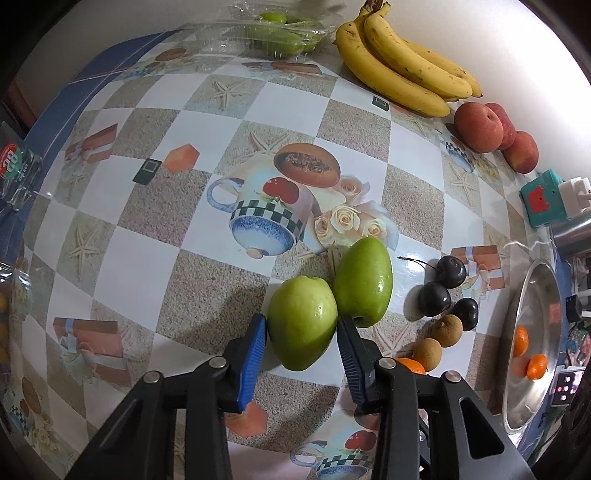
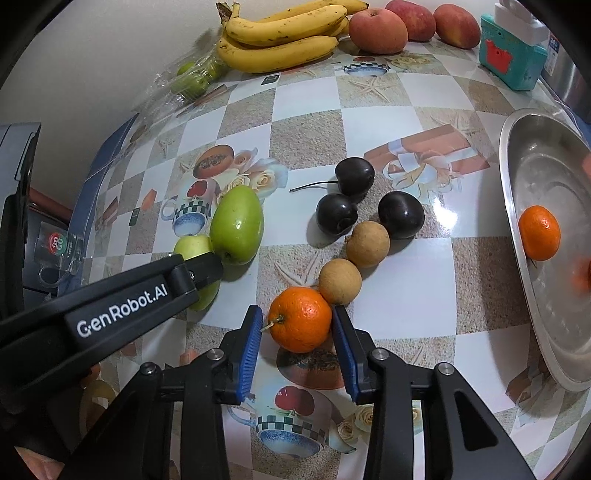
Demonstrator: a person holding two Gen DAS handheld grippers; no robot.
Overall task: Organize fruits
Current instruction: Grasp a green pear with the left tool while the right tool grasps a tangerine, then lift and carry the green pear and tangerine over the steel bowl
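My left gripper (image 1: 301,326) has its jaws around a green fruit (image 1: 302,323) on the table, both pads touching it. A second green fruit (image 1: 364,280) lies right behind it. My right gripper (image 2: 297,325) has its jaws around an orange mandarin (image 2: 300,319) on the table, with a small gap at the left pad. Two brown longans (image 2: 340,281) and three dark cherries (image 2: 400,215) lie just beyond it. Another mandarin (image 2: 539,238) sits in the steel bowl (image 2: 517,177) at right.
Bananas (image 2: 280,40) and three peaches (image 2: 378,31) lie along the far wall. A clear plastic box with green fruits (image 1: 273,33) stands at the far left. A teal box (image 2: 511,61) stands at the far right. The left gripper's arm (image 2: 110,306) crosses the right view.
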